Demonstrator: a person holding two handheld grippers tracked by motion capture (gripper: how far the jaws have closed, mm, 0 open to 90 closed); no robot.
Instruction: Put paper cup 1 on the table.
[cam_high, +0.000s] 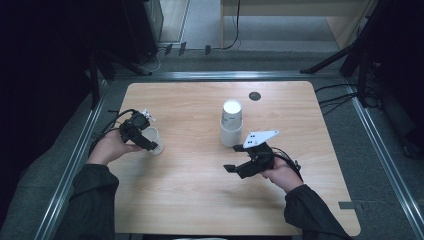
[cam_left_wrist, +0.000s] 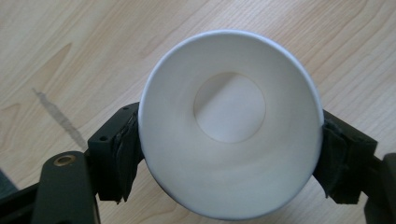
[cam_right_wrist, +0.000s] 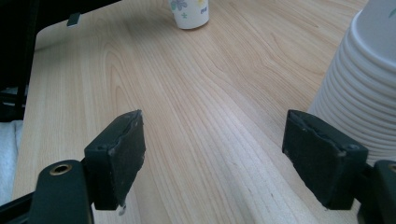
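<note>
Item one, toward the counter's left edge: single paper cup, upright, mouth up, so it stands alone. Your left hand-held gripper brackets it, pads at its sides; grip or release, I cannot tell.

Item two, centre: cup stack, inverted for peeling.

Item three, near the right edge: right hand-held gripper, wide open, empty, beside the stack.

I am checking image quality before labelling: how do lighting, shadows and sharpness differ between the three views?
High view: dim, dark surroundings, the stack of cups brightest, a little soft. Left gripper view: evenly bright, the paper cup sharp, a slanted shadow across its bottom, no glare. Right gripper view: bright, the table grain clear, the jaw pads close and slightly soft, the stack's edge pale at the right.
</note>
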